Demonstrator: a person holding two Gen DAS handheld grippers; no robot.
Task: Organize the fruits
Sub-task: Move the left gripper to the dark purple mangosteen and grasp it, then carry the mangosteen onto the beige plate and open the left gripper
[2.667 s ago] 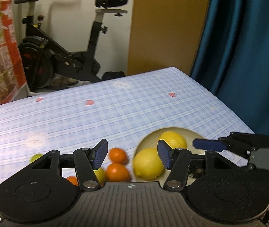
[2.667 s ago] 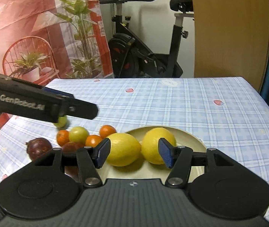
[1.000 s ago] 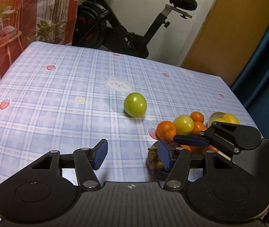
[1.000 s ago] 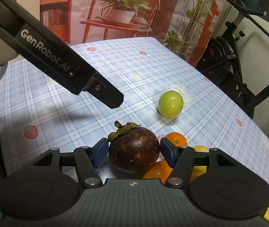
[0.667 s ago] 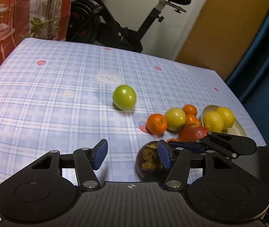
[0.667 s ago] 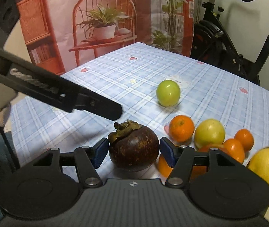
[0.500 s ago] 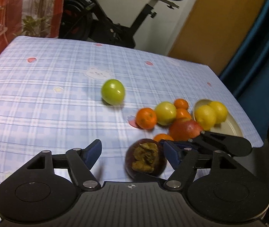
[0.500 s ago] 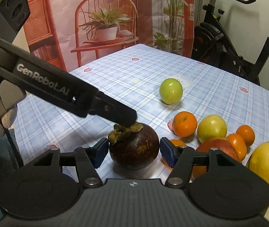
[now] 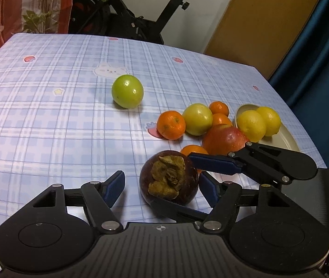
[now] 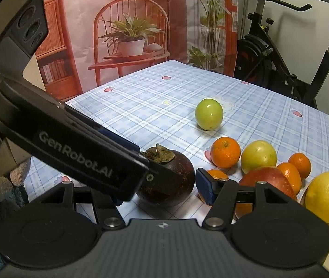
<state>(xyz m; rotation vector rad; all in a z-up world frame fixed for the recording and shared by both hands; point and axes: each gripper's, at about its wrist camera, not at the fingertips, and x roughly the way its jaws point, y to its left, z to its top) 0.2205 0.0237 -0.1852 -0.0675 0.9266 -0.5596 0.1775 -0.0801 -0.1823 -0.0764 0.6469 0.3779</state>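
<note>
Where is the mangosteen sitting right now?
The mangosteen is on the tablecloth at the near edge of the fruit cluster, low centre in both wrist views, between the pads of both claws, just in front of the red apple.

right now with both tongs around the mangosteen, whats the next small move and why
Probably let the left tongs finish closing on the mangosteen: their jaws are closing with the fruit between them, pads not yet touching it, while the right tongs grip it.

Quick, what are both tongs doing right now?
Left tongs: open, closing around the mangosteen, not pressing it yet.
Right tongs: closed on the mangosteen.
</note>
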